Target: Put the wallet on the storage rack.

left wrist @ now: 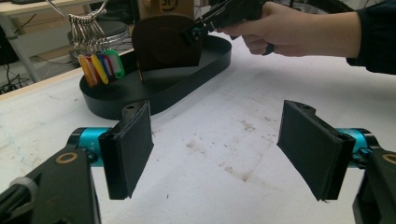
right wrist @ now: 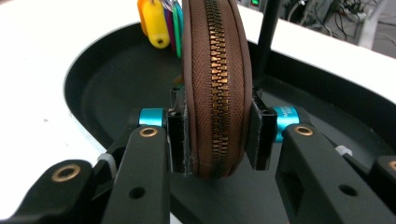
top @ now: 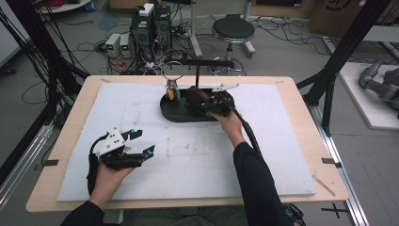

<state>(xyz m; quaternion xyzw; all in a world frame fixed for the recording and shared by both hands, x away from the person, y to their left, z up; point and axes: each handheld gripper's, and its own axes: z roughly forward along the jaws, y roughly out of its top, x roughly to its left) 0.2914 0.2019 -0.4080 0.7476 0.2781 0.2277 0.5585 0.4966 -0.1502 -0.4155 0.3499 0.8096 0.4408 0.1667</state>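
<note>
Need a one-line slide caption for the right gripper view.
Right gripper clamps an upright brown zip pouch over the black tray, coloured key tags behind.

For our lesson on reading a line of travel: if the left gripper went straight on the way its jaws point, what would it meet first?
Probably the black oval tray, after bare white table cover; the left gripper has open, empty jaws. Depth is hard to judge.

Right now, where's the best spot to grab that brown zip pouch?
Across its two flat faces, low down, coming from the zipper edge, much as the right gripper does. The brown pouch stands on edge in the black tray, so its broad sides suit the pads.
</note>
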